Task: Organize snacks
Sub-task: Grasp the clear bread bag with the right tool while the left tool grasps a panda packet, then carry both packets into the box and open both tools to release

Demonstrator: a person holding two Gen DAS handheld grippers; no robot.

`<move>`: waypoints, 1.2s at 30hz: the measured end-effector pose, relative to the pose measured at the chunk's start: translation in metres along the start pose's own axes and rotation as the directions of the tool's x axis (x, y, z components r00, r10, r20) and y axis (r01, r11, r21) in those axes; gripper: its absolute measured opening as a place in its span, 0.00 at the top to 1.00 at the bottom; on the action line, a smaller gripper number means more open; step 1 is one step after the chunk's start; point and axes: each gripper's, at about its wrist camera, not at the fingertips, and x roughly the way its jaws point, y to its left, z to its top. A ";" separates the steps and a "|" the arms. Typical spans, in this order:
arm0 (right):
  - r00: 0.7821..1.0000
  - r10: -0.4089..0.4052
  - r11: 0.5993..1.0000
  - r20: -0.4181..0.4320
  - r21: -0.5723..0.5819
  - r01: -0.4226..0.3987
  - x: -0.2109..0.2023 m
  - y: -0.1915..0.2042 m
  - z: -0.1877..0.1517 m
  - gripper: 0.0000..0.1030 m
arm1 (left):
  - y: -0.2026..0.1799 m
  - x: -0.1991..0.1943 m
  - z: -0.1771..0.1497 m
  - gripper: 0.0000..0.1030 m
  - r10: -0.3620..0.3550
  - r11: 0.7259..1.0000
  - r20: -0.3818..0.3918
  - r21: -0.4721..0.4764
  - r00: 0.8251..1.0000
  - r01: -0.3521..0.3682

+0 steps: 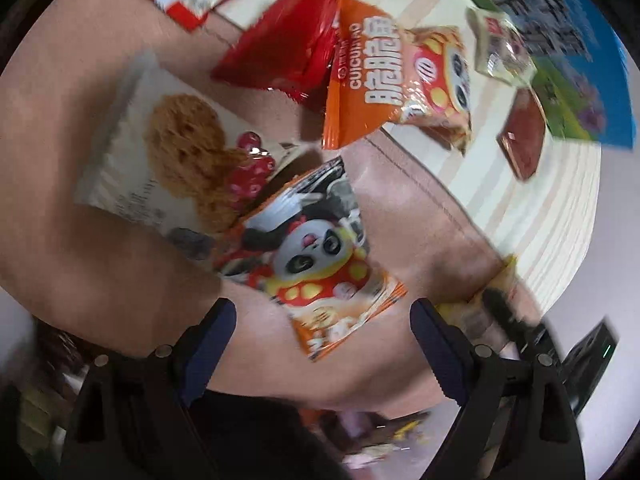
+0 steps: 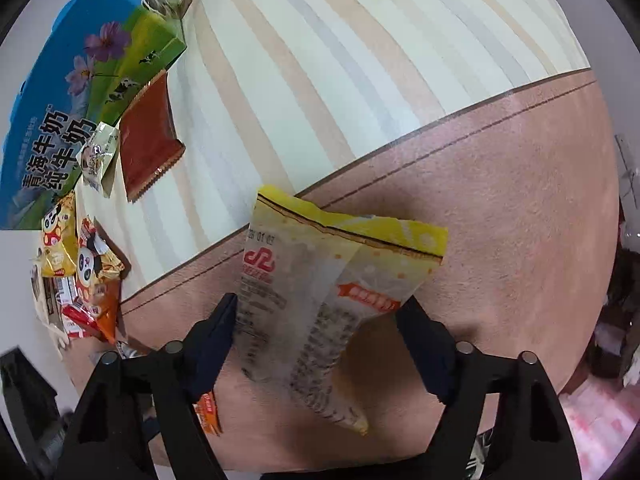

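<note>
left gripper [image 1: 322, 320] gapes over panda snack bag [image 1: 316, 260]; right gripper [image 2: 320, 312] splayed around yellow packet [image 2: 320, 280].

Pale cream-and-tan striped cloth [image 2: 360, 60] beside plain pink-brown fabric [image 2: 500, 200]. Orange crinkly snack bag with panda print [image 1: 320, 268]. Glossy red foil packet [image 1: 288, 40]. Yellow-edged translucent pouch, polka-dotted, red logo [image 2: 320, 280]. Blue-and-green carton with purple flowers [image 2: 80, 72]. Dark red flat sachet [image 2: 148, 136].
</note>
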 end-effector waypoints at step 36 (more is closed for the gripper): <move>0.992 -0.100 0.937 0.077 -0.327 0.119 0.004 0.056 -0.027 0.51 | -0.088 0.050 -0.019 0.54 0.310 0.744 0.278 0.524 0.909 -0.414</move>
